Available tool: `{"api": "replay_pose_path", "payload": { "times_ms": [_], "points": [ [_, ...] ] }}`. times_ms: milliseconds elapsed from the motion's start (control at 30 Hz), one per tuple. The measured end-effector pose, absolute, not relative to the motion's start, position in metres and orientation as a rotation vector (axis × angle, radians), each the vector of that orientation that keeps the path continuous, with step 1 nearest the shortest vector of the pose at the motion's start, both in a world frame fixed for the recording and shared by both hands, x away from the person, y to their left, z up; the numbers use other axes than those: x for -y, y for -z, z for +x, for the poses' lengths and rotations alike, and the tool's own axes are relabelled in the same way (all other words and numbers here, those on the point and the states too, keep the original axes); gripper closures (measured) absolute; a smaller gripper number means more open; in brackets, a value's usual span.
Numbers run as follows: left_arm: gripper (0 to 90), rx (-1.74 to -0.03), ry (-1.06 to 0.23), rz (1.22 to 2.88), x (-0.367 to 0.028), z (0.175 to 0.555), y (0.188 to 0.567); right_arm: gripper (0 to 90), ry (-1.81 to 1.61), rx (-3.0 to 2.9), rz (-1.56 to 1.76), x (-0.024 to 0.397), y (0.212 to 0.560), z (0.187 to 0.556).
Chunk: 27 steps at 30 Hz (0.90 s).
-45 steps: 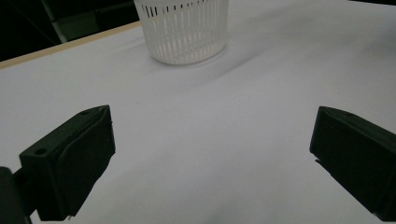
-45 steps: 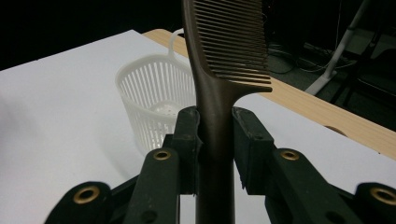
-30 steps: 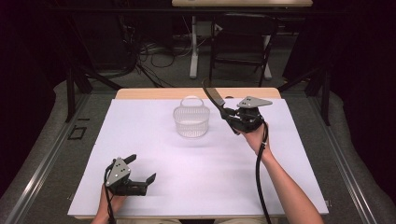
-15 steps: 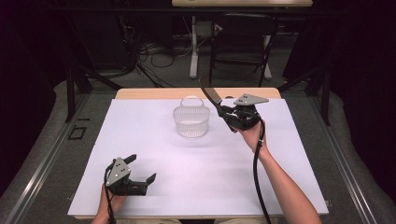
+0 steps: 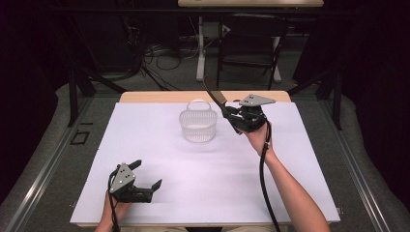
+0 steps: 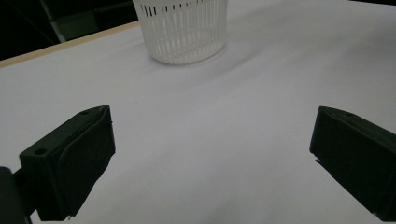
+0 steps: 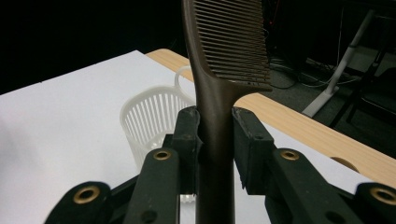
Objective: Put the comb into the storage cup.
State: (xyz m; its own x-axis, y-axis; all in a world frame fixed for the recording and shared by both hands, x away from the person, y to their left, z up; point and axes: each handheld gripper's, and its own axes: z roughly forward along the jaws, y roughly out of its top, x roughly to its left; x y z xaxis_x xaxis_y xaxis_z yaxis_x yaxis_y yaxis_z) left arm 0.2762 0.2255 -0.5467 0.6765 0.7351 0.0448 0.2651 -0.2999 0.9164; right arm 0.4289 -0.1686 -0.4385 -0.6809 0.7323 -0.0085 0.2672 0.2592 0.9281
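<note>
A dark brown comb (image 7: 219, 70) stands up between the pads of my right gripper (image 7: 215, 128), which is shut on its handle. In the high view the right gripper (image 5: 231, 115) hangs above the table just right of a white slatted basket (image 5: 198, 124), with the comb (image 5: 213, 94) slanting up and to the left over the basket's far side. My left gripper (image 5: 145, 176) rests on the white table cover near the front left, open, with nothing between its fingers (image 6: 74, 154). The basket (image 6: 182, 28) stands farther off ahead of it.
A white sheet (image 5: 203, 183) covers the table, with a strip of bare wood (image 5: 159, 96) at the far edge. Beyond the table are a chair, stands and cables on a dark floor.
The right gripper with the comb has drifted slightly toward the basket. The left gripper has stayed where it was.
</note>
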Motion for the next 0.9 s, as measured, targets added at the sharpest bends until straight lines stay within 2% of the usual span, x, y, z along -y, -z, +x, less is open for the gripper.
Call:
{"api": "replay_pose_path", "payload": {
  "times_ms": [900],
  "points": [
    [0.2,-0.785,-0.576,1.865,-0.225,0.276,0.547,72.5,-1.435,-2.071,0.859,0.154,0.435,0.435]
  ]
}}
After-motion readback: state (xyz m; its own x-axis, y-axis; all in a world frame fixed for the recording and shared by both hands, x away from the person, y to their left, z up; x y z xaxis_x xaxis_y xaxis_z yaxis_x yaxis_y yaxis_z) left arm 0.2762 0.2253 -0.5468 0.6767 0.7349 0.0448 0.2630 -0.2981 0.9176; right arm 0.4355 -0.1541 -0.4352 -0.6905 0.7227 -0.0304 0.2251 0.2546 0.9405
